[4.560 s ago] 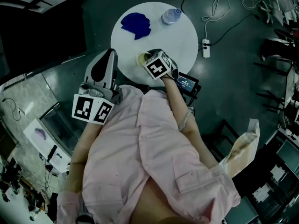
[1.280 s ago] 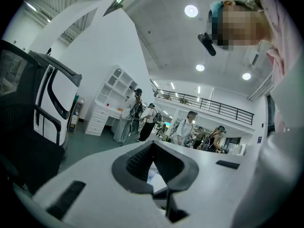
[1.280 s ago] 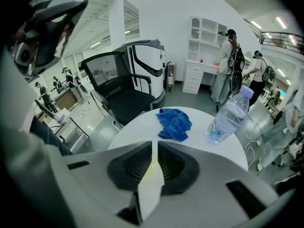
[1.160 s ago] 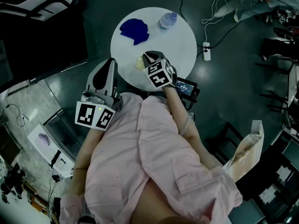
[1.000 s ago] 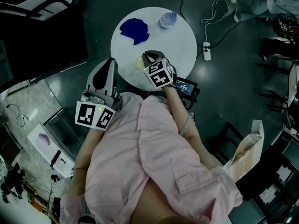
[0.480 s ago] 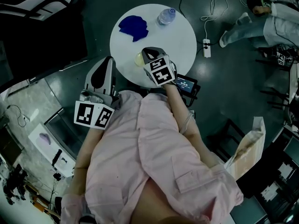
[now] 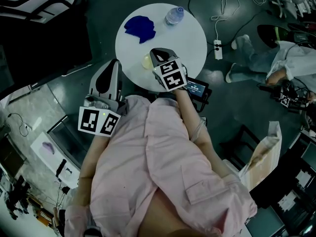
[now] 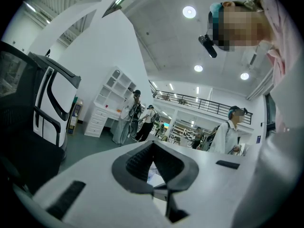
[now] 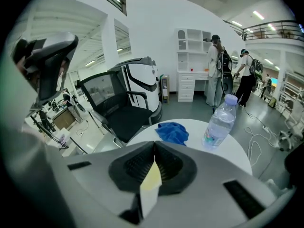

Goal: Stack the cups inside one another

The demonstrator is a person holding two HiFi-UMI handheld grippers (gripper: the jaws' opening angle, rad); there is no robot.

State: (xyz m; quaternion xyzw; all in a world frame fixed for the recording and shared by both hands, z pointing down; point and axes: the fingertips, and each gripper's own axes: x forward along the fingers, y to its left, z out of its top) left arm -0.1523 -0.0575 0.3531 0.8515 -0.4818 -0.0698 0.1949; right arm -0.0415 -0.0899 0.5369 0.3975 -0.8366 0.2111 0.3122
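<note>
The left claw (image 8: 153, 146) is held level just off the near-left edge of the round white bench (image 7: 190, 38), not touching it. Its jaws are closed together with nothing between them. The right claw (image 7: 157, 53) reaches in over the near edge of the bench, tilted downward. Its jaws are pinched tight on the thin wall of a pale yellow cup (image 7: 146, 61). The cup is at the near edge of the bench, just left of the claw's tip in the head view, and its rim runs up between the pads. A crumpled blue cloth (image 7: 139, 27) lies farther back on the bench, toward its far-left part. A clear water bottle (image 7: 174, 15) stands upright at the far edge of the bench, near the cloth but not touching it.
</note>
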